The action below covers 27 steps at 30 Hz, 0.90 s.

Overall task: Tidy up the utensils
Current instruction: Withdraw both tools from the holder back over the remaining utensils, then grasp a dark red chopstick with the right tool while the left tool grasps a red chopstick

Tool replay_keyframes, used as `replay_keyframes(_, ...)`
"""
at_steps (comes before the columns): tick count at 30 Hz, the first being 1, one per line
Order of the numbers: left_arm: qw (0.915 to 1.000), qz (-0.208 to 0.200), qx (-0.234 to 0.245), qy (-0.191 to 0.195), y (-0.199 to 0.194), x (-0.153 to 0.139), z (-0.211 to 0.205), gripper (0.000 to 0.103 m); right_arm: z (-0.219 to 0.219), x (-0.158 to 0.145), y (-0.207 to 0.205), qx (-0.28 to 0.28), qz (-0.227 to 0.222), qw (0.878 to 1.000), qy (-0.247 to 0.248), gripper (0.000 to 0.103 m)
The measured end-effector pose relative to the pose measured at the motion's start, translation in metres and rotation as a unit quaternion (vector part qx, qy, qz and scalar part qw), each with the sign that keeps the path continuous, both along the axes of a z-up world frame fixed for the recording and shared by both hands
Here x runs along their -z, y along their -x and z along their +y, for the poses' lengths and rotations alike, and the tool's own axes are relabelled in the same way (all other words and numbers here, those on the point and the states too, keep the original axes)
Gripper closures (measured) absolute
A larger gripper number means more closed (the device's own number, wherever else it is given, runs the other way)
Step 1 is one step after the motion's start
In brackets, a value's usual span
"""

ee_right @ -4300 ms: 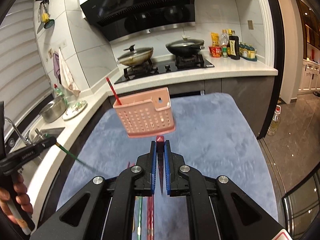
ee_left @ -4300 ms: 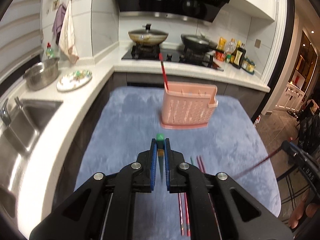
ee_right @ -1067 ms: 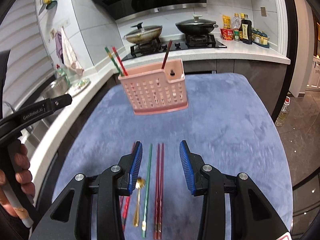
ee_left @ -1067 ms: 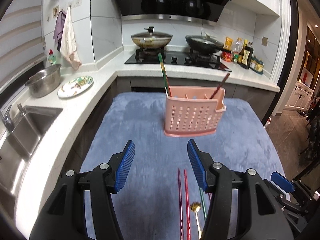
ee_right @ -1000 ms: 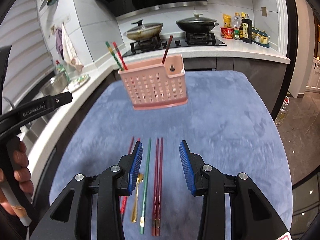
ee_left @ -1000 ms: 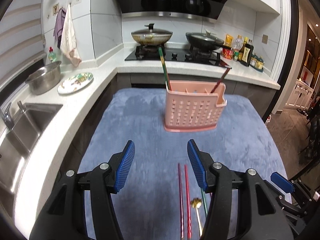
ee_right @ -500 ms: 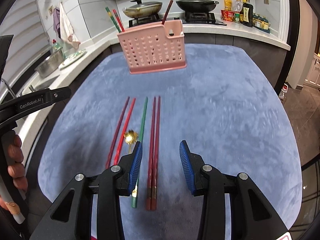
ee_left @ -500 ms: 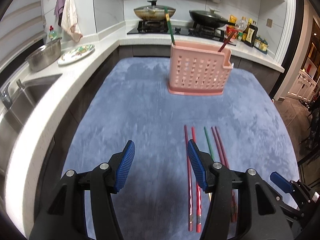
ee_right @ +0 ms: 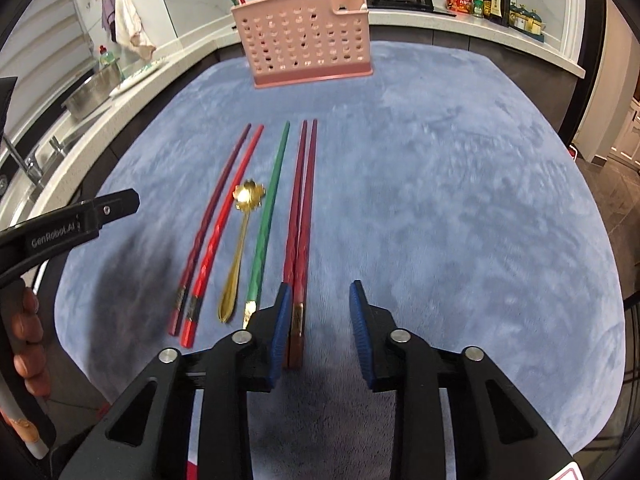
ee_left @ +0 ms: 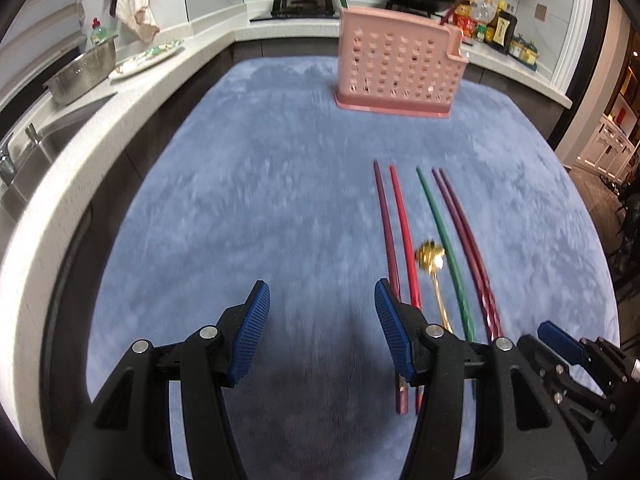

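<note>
- Both grippers are hovering low over the blue mat (ee_right: pixel 460 184); I am seeing the right gripper (ee_right: pixel 318 320) spread wide with nothing between its blue pads (ee_right: pixel 360 322), and the left gripper (ee_left: pixel 320 328) likewise released and empty.
- On the left gripper's black body, in the right wrist view, I am reading white lettering: "GenRobot.AI".
- Lying under the right gripper's left pad is the butt end of the dark red chopstick pair (ee_right: pixel 302 208); I cannot tell whether the pad is touching it.
- Just to the left of that pair, the green chopstick (ee_right: pixel 268 216), the gold spoon (ee_right: pixel 240 236) and a red-and-maroon pair (ee_right: pixel 216 232) are lying side by side, all pointing away from me.
- In the left wrist view, those same utensils are sitting to the right of the left gripper, with the maroon chopstick (ee_left: pixel 386 232) passing beneath its right pad.
- Farther back, the pink perforated caddy (ee_right: pixel 304 48) is standing upright on the mat, with chopsticks sticking out of it at both ends.
- Bottles and jars (ee_right: pixel 496 0) are standing on the far counter; their labels are too small for me to read.
</note>
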<state>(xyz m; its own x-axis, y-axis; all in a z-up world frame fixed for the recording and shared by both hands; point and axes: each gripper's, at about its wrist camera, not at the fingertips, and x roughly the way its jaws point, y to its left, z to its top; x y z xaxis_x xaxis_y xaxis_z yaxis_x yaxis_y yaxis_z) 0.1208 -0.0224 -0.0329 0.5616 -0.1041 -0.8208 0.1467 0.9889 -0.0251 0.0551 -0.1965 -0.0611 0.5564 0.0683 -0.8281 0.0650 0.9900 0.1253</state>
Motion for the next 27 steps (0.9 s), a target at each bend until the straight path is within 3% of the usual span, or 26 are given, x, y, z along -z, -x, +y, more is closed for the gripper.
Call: replay_keyframes(27, 0.9992, 0.036, 0.014, -0.004, 0.016, 0.028, -0.007, 0.051, 0.013, 0.023, -0.005, -0.019, 0.025, 1.000, 0.001, 0.093)
